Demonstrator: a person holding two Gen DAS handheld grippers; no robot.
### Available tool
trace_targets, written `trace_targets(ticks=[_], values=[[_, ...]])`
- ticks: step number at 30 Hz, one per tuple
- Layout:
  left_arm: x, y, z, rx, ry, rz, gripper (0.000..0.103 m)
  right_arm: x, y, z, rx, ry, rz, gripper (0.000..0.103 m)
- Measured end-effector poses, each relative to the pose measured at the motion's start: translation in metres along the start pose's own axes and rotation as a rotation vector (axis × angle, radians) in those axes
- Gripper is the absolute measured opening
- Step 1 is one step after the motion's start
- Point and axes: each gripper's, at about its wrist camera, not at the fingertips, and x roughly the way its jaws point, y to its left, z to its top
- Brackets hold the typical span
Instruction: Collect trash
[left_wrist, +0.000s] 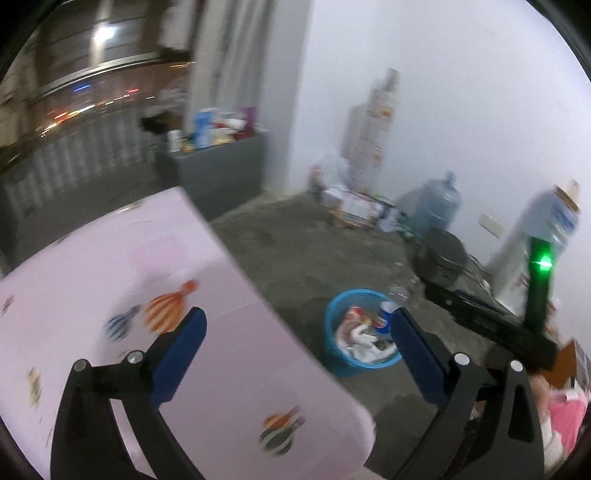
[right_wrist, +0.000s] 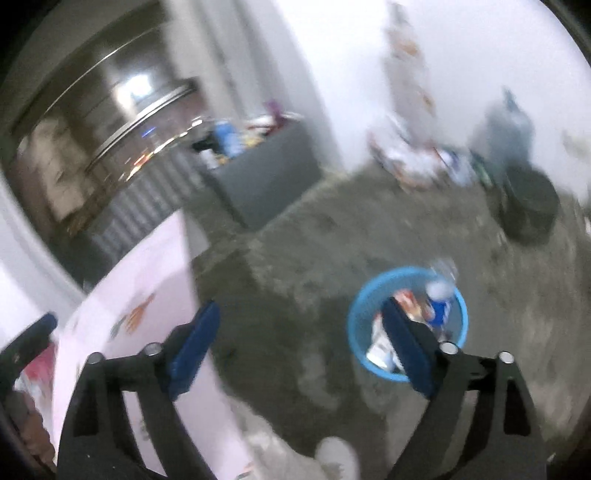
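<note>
A blue trash basket (left_wrist: 332, 354) stands on the concrete floor beside the pink table (left_wrist: 110, 280). It holds crumpled wrappers, a blue can and a clear plastic bottle (left_wrist: 400, 291) leaning at its rim. The basket also shows in the right wrist view (right_wrist: 356, 314), blurred. My left gripper (left_wrist: 295, 325) is open and empty, above the table's edge, left of the basket. My right gripper (right_wrist: 301, 314) is open and empty, above the floor, its right finger over the basket.
A pink tablecloth with printed fish covers the table (right_wrist: 147, 288). A grey cabinet (left_wrist: 221, 173) with bottles stands by the wall. A water jug (left_wrist: 439, 203), boxes and a dark pot (left_wrist: 441, 258) lie along the far wall. A shoe (right_wrist: 338, 458) shows at the bottom.
</note>
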Motion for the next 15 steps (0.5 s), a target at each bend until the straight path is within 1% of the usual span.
trace_targets(ticks=[2, 3, 4, 5, 7, 10, 13, 15], values=[[-0.019, 0.013, -0.009, -0.039, -0.032, 0.088, 0.097, -0.006, 0.019, -0.001, -0.06, -0.01, 0.021, 0.094], [-0.026, 0.017, -0.013, -0.043, -0.045, 0.136, 0.097, -0.011, 0.031, -0.002, -0.093, -0.015, 0.045, 0.095], [-0.035, 0.021, -0.021, -0.035, -0.059, 0.239, 0.097, -0.016, 0.04, -0.005, -0.115, -0.028, 0.069, 0.095], [-0.041, 0.024, -0.025, -0.025, -0.064, 0.301, 0.098, -0.025, 0.051, -0.006, -0.135, -0.047, 0.091, 0.095], [-0.051, 0.031, -0.037, -0.021, -0.065, 0.383, 0.097, -0.036, 0.068, -0.009, -0.172, -0.074, 0.083, 0.095], [-0.067, 0.045, -0.052, -0.074, -0.05, 0.439, 0.097, -0.051, 0.09, -0.013, -0.239, -0.113, 0.082, 0.095], [-0.084, 0.059, -0.066, -0.15, -0.048, 0.473, 0.097, -0.066, 0.111, -0.024, -0.336, -0.184, 0.071, 0.095], [-0.093, 0.069, -0.078, -0.212, -0.049, 0.483, 0.097, -0.073, 0.124, -0.032, -0.406, -0.21, 0.064, 0.095]])
